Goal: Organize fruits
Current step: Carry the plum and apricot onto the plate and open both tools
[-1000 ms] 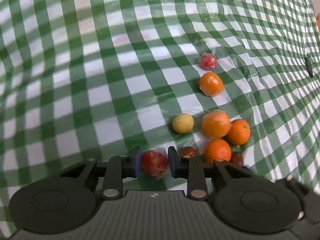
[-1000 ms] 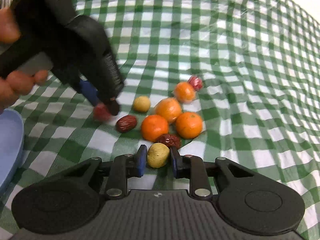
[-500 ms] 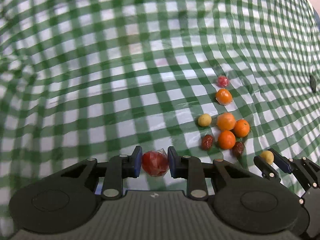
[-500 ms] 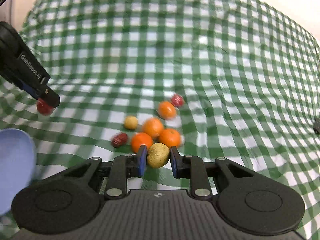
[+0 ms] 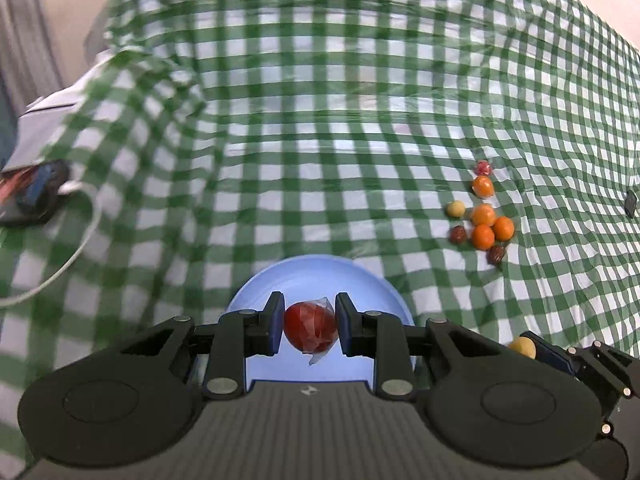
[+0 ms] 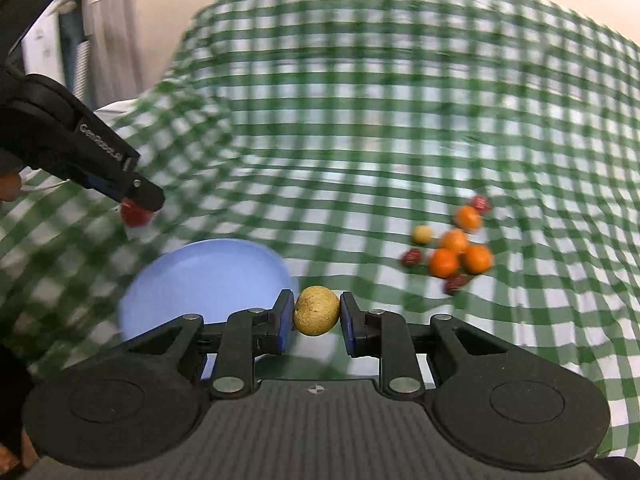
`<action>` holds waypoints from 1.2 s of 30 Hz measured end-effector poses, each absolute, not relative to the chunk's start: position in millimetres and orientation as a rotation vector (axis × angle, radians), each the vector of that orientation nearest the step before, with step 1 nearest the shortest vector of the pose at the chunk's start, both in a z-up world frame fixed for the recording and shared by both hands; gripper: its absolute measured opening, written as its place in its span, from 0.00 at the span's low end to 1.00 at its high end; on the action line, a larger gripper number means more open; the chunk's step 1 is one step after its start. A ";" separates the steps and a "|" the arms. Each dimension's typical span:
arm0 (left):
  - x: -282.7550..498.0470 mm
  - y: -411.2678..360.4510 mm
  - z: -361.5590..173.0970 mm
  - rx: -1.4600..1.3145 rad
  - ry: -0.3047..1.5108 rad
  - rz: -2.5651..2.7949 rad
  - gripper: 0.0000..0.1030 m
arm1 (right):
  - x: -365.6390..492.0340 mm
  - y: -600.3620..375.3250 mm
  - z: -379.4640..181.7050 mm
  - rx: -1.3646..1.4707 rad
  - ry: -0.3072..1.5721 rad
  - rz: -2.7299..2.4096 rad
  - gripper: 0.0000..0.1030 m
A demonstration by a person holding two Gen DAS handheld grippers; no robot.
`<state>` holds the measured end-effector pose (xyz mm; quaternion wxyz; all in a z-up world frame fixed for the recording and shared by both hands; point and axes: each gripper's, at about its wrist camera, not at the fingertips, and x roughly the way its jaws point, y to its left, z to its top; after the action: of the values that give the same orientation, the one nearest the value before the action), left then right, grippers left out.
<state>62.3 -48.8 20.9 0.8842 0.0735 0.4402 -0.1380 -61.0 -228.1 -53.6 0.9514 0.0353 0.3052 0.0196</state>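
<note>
My left gripper (image 5: 310, 328) is shut on a red fruit in clear wrap (image 5: 310, 326) and holds it above a light blue plate (image 5: 320, 276). My right gripper (image 6: 316, 312) is shut on a tan round fruit (image 6: 316, 311), just right of the plate (image 6: 208, 276). The left gripper also shows in the right wrist view (image 6: 138, 200), up and left of the plate. A cluster of oranges (image 6: 460, 256), dark red fruits and a small yellow fruit (image 6: 422, 234) lies on the green checked cloth to the right. It also shows in the left wrist view (image 5: 484, 224).
A dark device with a white cable (image 5: 36, 196) lies at the cloth's left edge. A small dark object (image 5: 631, 204) sits at the far right. The cloth (image 5: 320, 120) is wrinkled and drapes over the table's far left corner.
Both grippers have pulled back from the fruit cluster and swung left with their fruits. The blue plate has come into view under the left gripper.
</note>
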 end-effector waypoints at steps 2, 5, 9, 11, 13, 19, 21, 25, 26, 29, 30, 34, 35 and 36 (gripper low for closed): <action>53.6 -36.5 21.4 0.137 0.918 -0.276 0.29 | -66.8 -215.7 -46.2 0.051 0.615 0.062 0.25; 43.0 -21.6 21.7 0.107 0.922 -0.263 0.29 | -68.3 -204.9 -39.8 0.024 0.607 0.085 0.25; 33.1 -9.2 22.3 0.084 0.920 -0.261 0.29 | -71.4 -192.3 -33.3 0.000 0.604 0.109 0.25; 30.4 -6.3 22.0 0.078 0.916 -0.264 0.29 | -72.0 -186.8 -32.1 -0.013 0.607 0.122 0.25; 29.2 -4.5 21.2 0.071 0.914 -0.265 0.29 | -74.3 -180.8 -32.0 -0.029 0.609 0.135 0.25; 30.0 -0.9 17.1 0.052 0.920 -0.266 0.29 | -78.2 -171.4 -32.4 -0.057 0.626 0.152 0.25; 31.2 -0.4 14.9 0.048 0.925 -0.265 0.29 | -77.1 -170.8 -33.3 -0.058 0.634 0.152 0.25; 35.0 -1.5 10.5 0.046 0.933 -0.266 0.29 | -72.4 -170.3 -35.9 -0.059 0.649 0.151 0.25; 36.2 -2.0 9.3 0.046 0.935 -0.266 0.29 | -70.3 -169.9 -37.3 -0.060 0.652 0.151 0.25; 41.2 -3.6 4.7 0.046 0.943 -0.267 0.29 | -63.8 -168.5 -41.4 -0.063 0.665 0.155 0.25; 43.1 -4.4 3.0 0.046 0.946 -0.268 0.29 | -61.3 -167.9 -42.7 -0.061 0.669 0.157 0.25; 50.6 -8.5 -3.9 0.052 0.951 -0.274 0.29 | -50.7 -164.5 -48.4 -0.059 0.689 0.173 0.25; 52.7 -9.6 -5.8 0.053 0.954 -0.274 0.29 | -48.4 -163.4 -49.8 -0.060 0.695 0.177 0.25; 55.0 -10.5 -7.9 0.054 0.957 -0.276 0.29 | -45.8 -162.1 -51.3 -0.061 0.700 0.180 0.25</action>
<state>55.0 -10.5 -7.9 0.8781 0.0257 0.4591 -0.1325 -45.8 -162.1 -51.3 0.9349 -0.0299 0.3425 0.0881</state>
